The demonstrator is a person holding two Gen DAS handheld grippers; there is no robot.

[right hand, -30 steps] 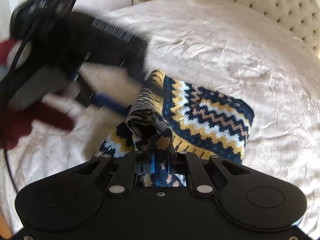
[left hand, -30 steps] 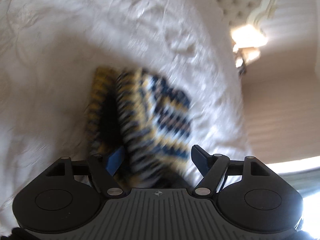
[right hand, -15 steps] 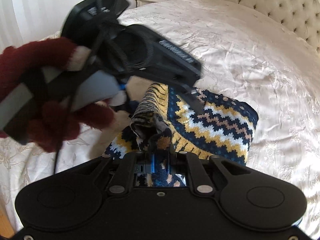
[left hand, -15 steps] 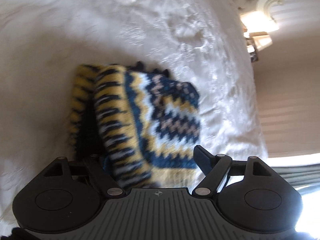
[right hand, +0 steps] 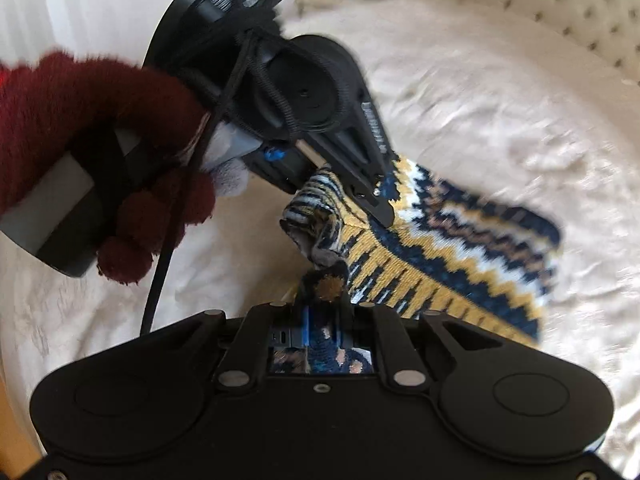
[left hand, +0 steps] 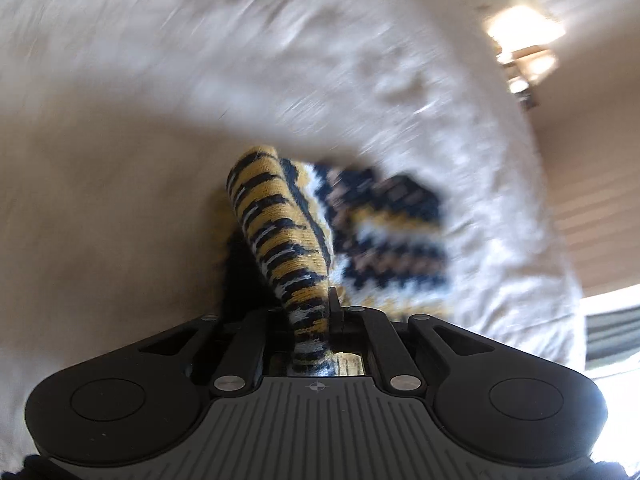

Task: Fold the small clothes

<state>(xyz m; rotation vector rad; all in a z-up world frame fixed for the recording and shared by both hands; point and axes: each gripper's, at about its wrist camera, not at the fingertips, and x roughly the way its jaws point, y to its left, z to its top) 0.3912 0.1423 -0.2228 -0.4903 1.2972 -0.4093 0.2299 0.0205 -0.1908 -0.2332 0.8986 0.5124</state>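
**Both grippers on the knit, fold half made**

At bottom centre of the left wrist view, the left gripper [left hand: 316,320] is clamped tight on a rolled yellow-and-black ribbed edge of the knitted garment [left hand: 380,240]; the strip runs up from between the jaws toward mid-frame. Same grip confirmed in the right wrist view, where the left gripper [right hand: 380,208] pinches the raised hem at centre frame, carried by a hand [right hand: 100,152] in a dark red fuzzy glove at the left.

Right gripper [right hand: 320,320], bottom centre of its own view: jaws narrow but opening at this moment, with navy patterned knit between them. Whether the pads press on the cloth I cannot tell; the fabric sits deep between the fingers.

Garment lies on the cream bedspread [right hand: 480,100], its zigzag-patterned body spread toward the right of the frame, the near-left edge lifted and bunched between the two grippers.

Progress, judged: the piece looks already doubled over at least once, with the hem layer raised. Left to do, probably: lay the held edge down, flatten, square it up.

Hard to read:
- Both views motion-blurred, the far side of the garment especially.
- Layer count under the raised hem is hidden.
- Gripper bodies cover the garment's near edge.
- Tufted headboard [right hand: 560,8] at upper right is soft, detail lost.
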